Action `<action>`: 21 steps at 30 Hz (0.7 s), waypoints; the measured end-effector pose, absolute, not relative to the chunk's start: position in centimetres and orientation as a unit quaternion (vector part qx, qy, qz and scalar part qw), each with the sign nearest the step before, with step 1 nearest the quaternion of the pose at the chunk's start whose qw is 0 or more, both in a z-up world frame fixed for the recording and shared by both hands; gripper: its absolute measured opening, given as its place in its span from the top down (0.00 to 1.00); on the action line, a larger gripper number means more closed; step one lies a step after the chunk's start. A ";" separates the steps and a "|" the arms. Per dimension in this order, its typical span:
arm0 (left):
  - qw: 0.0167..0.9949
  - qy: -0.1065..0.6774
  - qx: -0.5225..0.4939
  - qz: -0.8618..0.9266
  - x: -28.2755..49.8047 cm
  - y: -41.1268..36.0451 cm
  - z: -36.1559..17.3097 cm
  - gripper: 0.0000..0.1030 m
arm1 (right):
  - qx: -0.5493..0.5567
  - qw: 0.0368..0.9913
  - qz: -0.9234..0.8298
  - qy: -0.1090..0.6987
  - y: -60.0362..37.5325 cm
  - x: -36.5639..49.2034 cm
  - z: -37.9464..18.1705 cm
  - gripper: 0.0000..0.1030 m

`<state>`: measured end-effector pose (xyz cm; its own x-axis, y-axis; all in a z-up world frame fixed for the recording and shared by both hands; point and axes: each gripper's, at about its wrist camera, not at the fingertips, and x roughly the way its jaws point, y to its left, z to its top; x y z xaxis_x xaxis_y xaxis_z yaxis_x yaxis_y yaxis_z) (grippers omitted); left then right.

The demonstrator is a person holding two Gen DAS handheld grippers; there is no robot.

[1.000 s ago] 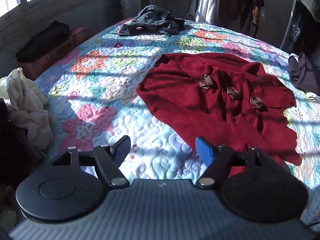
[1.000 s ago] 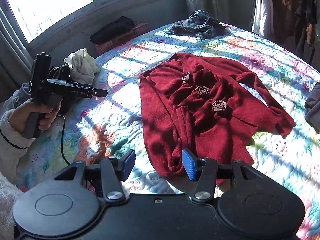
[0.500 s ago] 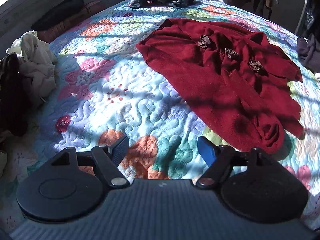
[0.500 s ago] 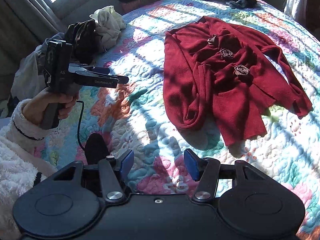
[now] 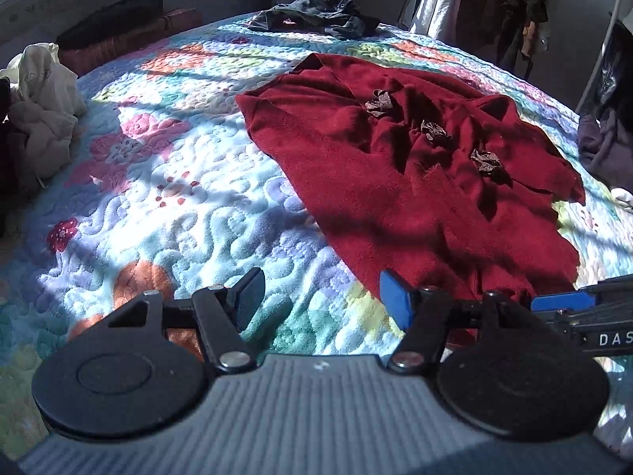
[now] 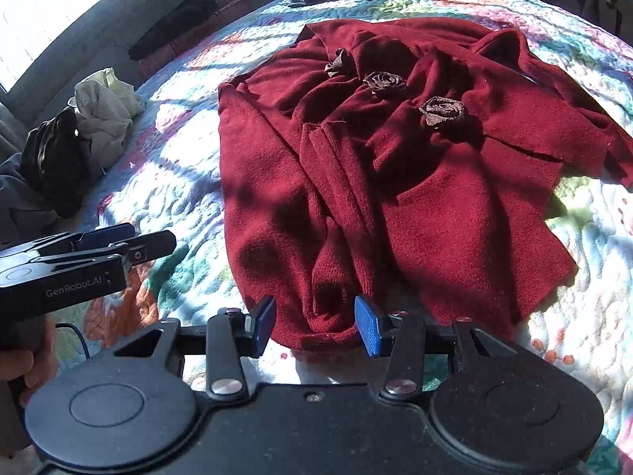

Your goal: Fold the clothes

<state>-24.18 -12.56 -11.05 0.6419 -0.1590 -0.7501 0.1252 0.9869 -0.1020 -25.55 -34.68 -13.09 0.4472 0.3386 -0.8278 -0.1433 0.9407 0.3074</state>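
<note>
Both tongs sit lower and nearer the red cardigan [image 6: 356, 166] than a second ago. It lies spread on the quilted bed [image 5: 178, 198]. Your right tongs [image 6: 315, 320] are apart but closing, the cardigan's near hem between the pads, not yet pinched. Your left tongs [image 5: 321, 297] are closing over bare quilt, holding nothing.

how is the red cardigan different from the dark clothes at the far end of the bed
The red cardigan lies spread out near the middle of the quilt; the dark clothes sit bunched in a heap at the far edge. The cardigan is dark red with three fabric rosettes; the heap is blackish and plain as far as shows. Both lie unfolded on the quilt.
</note>
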 end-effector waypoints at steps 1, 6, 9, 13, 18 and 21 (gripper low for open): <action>0.905 0.418 -0.027 -0.076 -23.9 -12.4 -11.0 0.38 | 0.094 0.842 0.140 0.513 -34.6 -25.5 -13.7 0.51; 0.903 0.422 -0.026 -0.070 -23.5 -12.9 -11.1 0.38 | 0.103 0.837 0.159 0.513 -36.0 -24.9 -16.2 0.86; 0.898 0.432 -0.027 -0.074 -23.3 -13.2 -11.3 0.38 | 0.117 0.832 0.175 0.513 -36.6 -24.7 -16.8 0.90; 0.892 0.441 -0.031 -0.089 -23.0 -13.9 -11.3 0.36 | 0.175 0.817 0.232 0.497 -36.6 -25.1 -16.4 0.91; 0.887 0.450 -0.029 -0.097 -22.8 -14.4 -10.8 0.31 | 0.246 0.782 0.341 0.459 -35.0 -25.9 -15.4 0.94; 0.883 0.459 -0.003 -0.100 -22.7 -14.7 -11.1 0.28 | 0.216 0.783 0.387 0.436 -33.6 -26.8 -14.6 0.98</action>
<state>-22.70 -14.65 -11.14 0.5589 -0.1793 -0.8096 0.1736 0.9800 -0.0972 -26.79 -33.56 -14.57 0.3212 0.7945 -0.5153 -0.4173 0.6072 0.6761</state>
